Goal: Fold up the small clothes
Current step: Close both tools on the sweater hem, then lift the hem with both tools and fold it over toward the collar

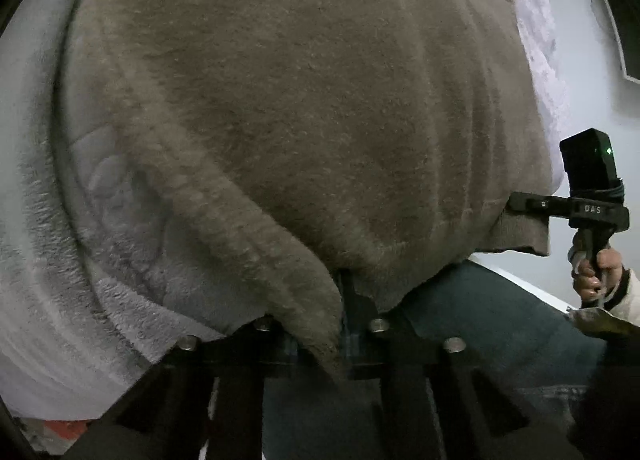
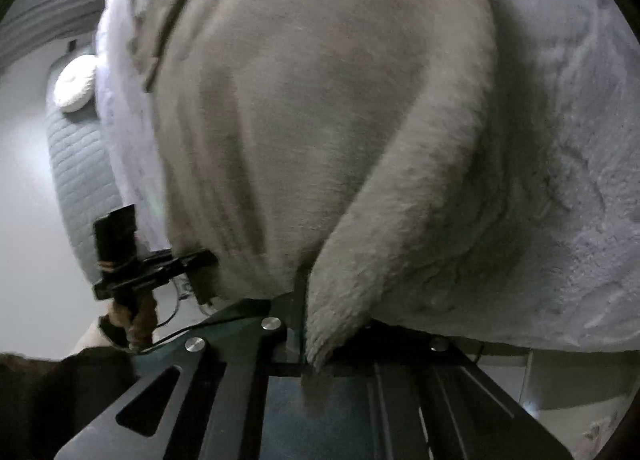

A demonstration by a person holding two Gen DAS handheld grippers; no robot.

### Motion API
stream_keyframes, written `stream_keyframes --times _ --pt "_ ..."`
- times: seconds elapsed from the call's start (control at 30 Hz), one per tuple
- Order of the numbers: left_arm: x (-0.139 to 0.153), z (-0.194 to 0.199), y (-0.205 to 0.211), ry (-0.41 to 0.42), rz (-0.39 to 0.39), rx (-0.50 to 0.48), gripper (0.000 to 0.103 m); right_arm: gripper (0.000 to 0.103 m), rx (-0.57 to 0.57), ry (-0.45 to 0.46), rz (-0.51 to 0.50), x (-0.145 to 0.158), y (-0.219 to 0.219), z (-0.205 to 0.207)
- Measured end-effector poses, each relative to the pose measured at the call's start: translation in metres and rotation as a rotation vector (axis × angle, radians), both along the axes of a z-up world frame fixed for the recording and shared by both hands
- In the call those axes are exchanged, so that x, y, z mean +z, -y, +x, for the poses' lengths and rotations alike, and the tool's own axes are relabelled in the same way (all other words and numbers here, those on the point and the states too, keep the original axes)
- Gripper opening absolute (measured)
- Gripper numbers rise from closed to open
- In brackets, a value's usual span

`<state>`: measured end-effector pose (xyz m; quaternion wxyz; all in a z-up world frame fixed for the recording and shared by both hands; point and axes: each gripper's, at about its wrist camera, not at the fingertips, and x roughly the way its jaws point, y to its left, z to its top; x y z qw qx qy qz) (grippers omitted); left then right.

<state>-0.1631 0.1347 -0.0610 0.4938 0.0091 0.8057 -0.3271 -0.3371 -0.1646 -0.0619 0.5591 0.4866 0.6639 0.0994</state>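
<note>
The left gripper (image 1: 342,300) is seen clenched on the near hem of a taupe fleece garment (image 1: 304,108), a fold of the pile being pinched where the two black fingers meet. The fingertips themselves are buried under the fabric and cannot be made out. In the right wrist view the right gripper (image 2: 306,300) is likewise closed on the same hem, with a tongue of fleece hanging down past the jaws and hiding their tips. No earlier picture is given, so only the closed grip is told.

The garment is spread over a pale grey plush blanket (image 1: 52,260), with its near edge held at both grippers. It fills most of both views, so its far end and full outline are cut off. A thick rolled seam runs diagonally to each grip. A ribbed knit band is seen at one corner, beside the right gripper in the left wrist view. A darker strip near the top may be a collar or placket; blur prevents certainty.

The pile is short, soft and matted; the blanket beneath is embossed with a raised pattern. Dark teal cloth (image 1: 500,324) lies below the hem. A hand (image 1: 596,276) with a pale cuff is seen around the right gripper's handle.
</note>
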Motion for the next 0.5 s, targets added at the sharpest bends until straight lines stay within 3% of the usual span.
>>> stream_keyframes --times 0.23,0.5 --pt "0.044 0.036 -0.016 0.004 -0.171 0.152 0.008 0.007 -0.189 0.224 0.136 0.048 0.031 0.029" --pt "0.107 0.133 -0.013 0.212 -0.345 0.328 0.008 0.007 -0.359 0.481 0.183 0.094 0.071 0.121"
